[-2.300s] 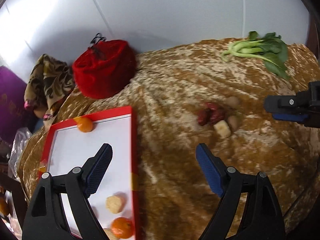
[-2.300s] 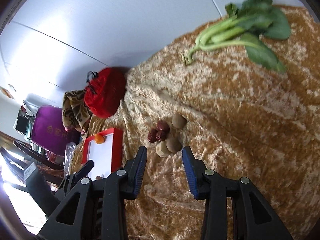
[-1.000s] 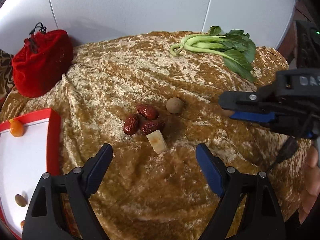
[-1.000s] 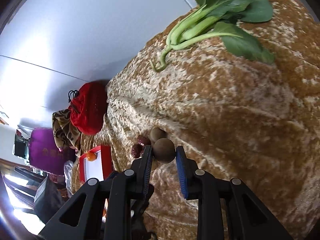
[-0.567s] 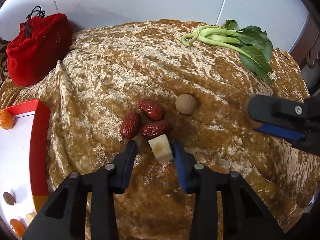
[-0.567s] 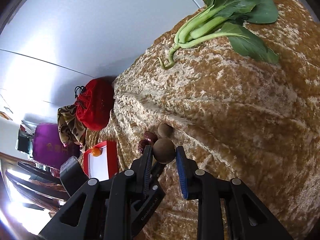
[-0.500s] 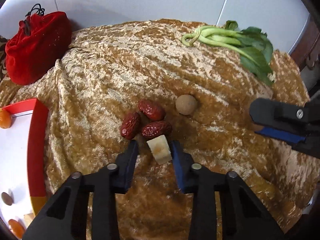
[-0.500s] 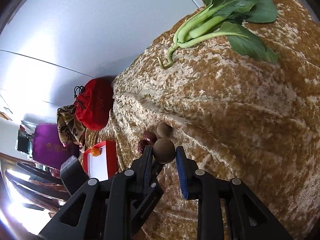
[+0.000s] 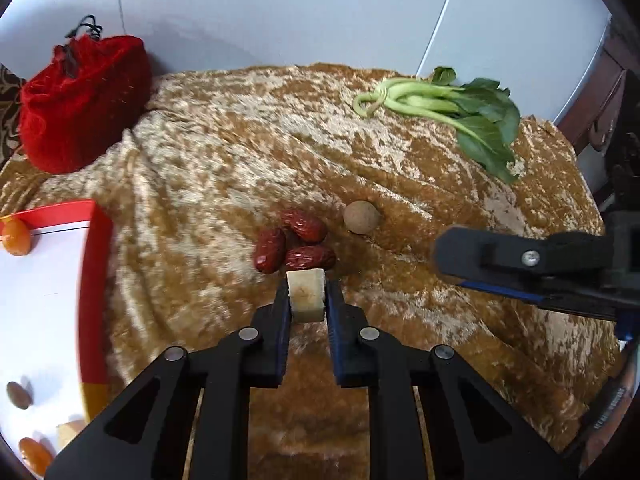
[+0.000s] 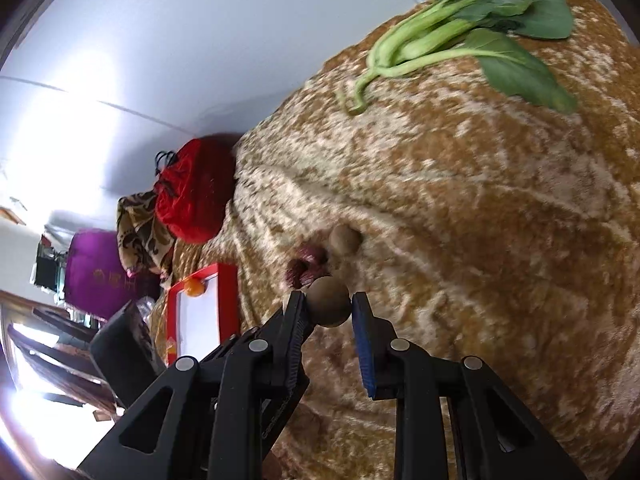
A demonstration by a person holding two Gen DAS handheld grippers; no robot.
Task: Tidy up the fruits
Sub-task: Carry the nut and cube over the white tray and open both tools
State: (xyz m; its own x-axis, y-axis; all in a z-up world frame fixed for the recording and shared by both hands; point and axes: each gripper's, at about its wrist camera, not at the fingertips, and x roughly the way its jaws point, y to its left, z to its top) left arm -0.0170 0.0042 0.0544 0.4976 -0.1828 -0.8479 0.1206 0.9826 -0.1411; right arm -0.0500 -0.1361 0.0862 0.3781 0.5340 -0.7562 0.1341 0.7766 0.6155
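Left gripper (image 9: 307, 300) has clamped the pale cube (image 9: 307, 295); no legible writing

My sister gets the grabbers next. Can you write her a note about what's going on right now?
Left gripper: shut on the pale cube.
Right gripper: shut on a round brown fruit.
On the gold cloth: three red dates and another brown fruit.
Red tray at left already holds several pieces, including a small orange fruit.
Left to do: probably carry both held pieces there, then the rest.
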